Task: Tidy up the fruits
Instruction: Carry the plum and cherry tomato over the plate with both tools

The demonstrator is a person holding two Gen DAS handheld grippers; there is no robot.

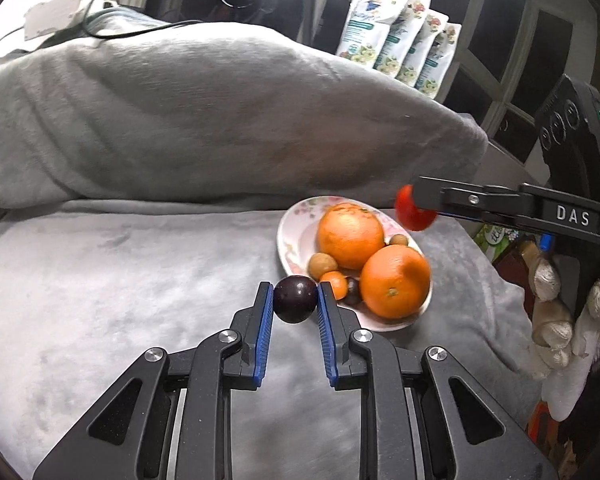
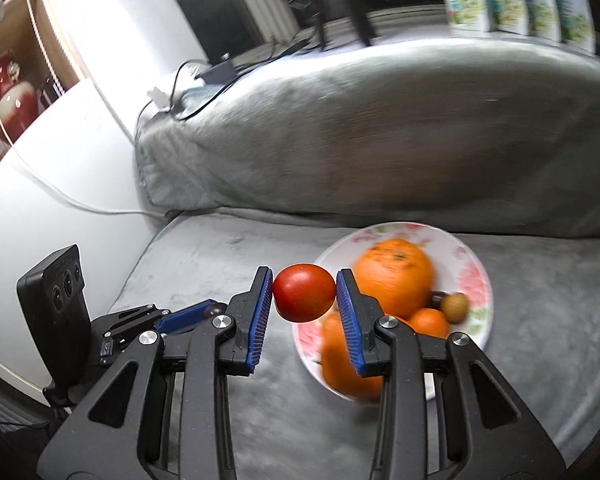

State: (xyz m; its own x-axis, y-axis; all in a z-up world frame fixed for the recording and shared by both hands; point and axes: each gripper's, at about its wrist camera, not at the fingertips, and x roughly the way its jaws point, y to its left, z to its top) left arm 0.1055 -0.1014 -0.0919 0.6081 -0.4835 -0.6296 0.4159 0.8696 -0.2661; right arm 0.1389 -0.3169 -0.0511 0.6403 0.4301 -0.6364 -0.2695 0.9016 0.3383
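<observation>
With a plum (image 1: pixel 294 299) pinched in our left gripper (image 1: pixel 294 300) and a tomato (image 2: pixel 304 298) in our right gripper (image 2: pixel 304 299), both above the crowded plate (image 1: pixel 290 236), we lower gently into gaps beside the oranges (image 1: pixel 350 235).

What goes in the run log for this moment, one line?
left tool: shut on dark plum | right tool: shut on red tomato | plate: two oranges, small fruits | both held above grey blanket
</observation>
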